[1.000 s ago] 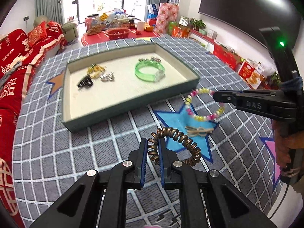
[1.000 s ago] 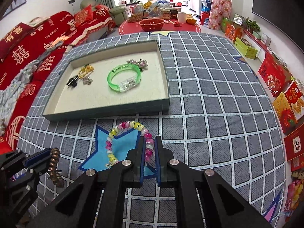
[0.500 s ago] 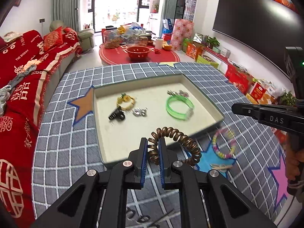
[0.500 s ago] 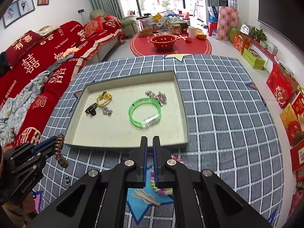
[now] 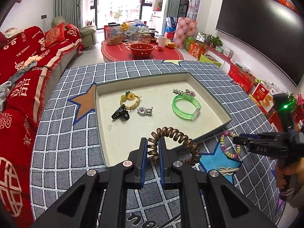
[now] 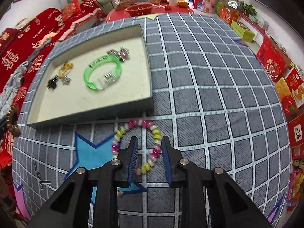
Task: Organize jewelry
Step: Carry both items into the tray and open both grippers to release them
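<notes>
Moved: right gripper [image 6: 148,152] now low over beaded bracelet [image 6: 136,144], jaws opening, beads between, ungripped, beside tray [image 5: 209,95] | left gripper [image 5: 153,152] clamps coil hair tie [image 5: 174,144] above tray, likely for drop-in.

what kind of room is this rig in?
Most likely a home living room: a sofa with red covers on one side, a big dark wall-mounted TV screen on the other, and a low round red table cluttered with jars and snacks.
</notes>
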`<act>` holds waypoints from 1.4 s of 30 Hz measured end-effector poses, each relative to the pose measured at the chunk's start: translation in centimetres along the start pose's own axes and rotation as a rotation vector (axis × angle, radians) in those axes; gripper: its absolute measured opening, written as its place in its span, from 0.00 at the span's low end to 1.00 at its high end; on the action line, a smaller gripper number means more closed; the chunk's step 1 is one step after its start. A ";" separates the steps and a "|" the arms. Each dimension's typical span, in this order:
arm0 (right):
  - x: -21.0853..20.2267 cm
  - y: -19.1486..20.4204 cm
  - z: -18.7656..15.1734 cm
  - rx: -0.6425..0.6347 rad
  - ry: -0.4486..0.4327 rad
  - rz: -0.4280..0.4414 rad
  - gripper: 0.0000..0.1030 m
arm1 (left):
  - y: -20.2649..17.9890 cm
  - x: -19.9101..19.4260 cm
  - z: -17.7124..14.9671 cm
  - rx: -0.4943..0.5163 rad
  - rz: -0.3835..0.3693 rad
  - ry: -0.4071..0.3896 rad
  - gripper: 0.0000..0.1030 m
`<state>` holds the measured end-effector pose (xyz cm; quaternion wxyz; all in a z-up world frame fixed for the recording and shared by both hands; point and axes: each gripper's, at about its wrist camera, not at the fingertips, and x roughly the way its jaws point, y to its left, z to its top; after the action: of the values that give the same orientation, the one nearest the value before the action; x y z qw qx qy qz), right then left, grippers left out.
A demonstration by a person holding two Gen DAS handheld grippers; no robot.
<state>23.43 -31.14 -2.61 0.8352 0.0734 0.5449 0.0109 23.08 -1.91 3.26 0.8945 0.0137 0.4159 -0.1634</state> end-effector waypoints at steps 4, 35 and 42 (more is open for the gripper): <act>0.8 0.6 -0.4 -0.034 -0.004 -0.036 0.27 | -0.2 0.2 0.0 0.006 0.004 0.002 0.24; 1.3 10.1 6.9 -0.042 -0.009 0.250 0.09 | 2.6 4.8 2.5 -0.010 0.033 0.075 0.23; 4.2 10.1 7.2 -0.026 0.050 0.226 0.09 | 2.4 7.6 2.6 0.001 0.046 0.123 0.23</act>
<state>32.34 -21.49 -2.17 0.8156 0.1232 0.5538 0.1137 30.27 -2.15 -0.98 0.8708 0.0336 0.4696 -0.1419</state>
